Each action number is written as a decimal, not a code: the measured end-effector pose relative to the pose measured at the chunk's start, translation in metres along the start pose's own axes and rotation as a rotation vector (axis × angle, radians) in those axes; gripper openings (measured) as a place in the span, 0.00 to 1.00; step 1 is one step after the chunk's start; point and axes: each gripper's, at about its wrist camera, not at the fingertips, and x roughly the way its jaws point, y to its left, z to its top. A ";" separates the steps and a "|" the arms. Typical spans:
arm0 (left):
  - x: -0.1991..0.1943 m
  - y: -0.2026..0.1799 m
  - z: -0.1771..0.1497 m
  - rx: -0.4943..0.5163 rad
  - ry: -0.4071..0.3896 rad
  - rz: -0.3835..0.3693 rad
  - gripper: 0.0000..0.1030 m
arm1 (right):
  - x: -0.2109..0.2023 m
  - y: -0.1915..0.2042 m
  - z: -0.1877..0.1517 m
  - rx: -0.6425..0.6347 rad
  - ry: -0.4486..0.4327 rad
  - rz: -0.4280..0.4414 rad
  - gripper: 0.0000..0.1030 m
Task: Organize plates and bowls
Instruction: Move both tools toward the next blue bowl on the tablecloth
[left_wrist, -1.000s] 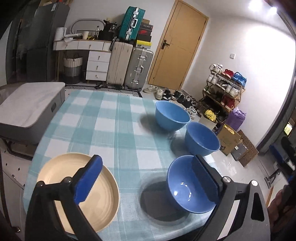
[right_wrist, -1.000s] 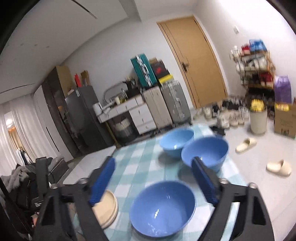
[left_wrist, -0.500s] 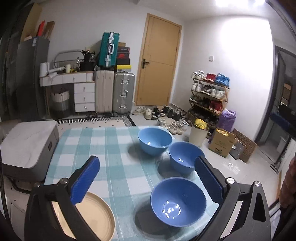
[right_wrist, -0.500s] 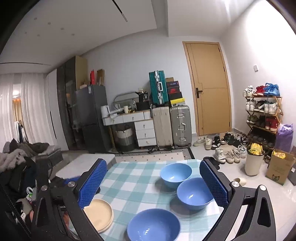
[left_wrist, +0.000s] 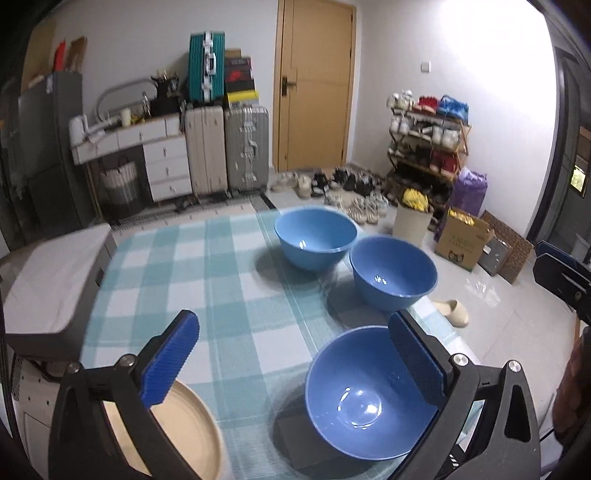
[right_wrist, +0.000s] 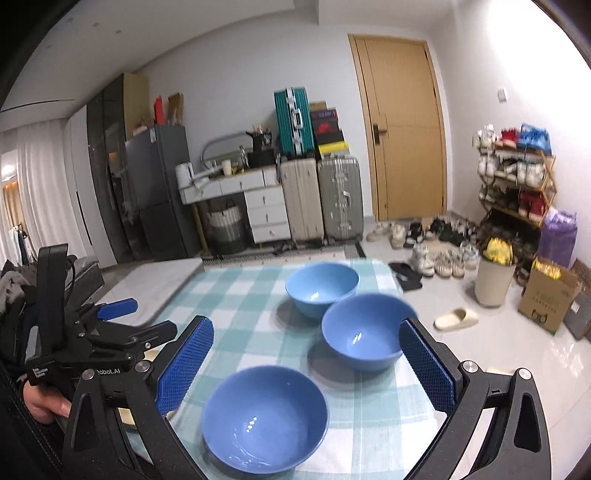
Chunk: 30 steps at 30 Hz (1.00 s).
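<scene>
A table (left_wrist: 229, 280) covered by a teal-and-white checked cloth (left_wrist: 177, 258) is seen across the middle of both views. Three blue bowls are set on it in a row along its right side: the nearest bowl (left_wrist: 369, 395) at lower right, the middle bowl (left_wrist: 393, 271) above it, the far bowl (left_wrist: 314, 236) toward the centre. A beige plate (left_wrist: 188, 424) is seen at lower left.

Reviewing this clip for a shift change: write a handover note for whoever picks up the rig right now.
Left gripper: open, empty, above the table's near edge.
Right gripper: open, empty.
On the checked tablecloth: three blue bowls, near bowl, middle bowl, far bowl, all separate; beige plate at near left.
Done: nothing stacked.
Left: nest the bowls, tidy the plate.
</scene>
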 end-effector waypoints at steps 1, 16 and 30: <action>0.009 -0.002 0.002 0.002 0.026 -0.004 1.00 | 0.007 -0.004 -0.002 0.011 0.007 0.003 0.99; 0.078 -0.022 0.039 0.133 0.114 0.041 1.00 | 0.069 -0.063 0.020 0.065 0.061 -0.017 0.99; 0.186 -0.057 0.085 0.105 0.440 -0.149 1.00 | 0.106 -0.127 0.071 0.105 0.073 -0.041 0.99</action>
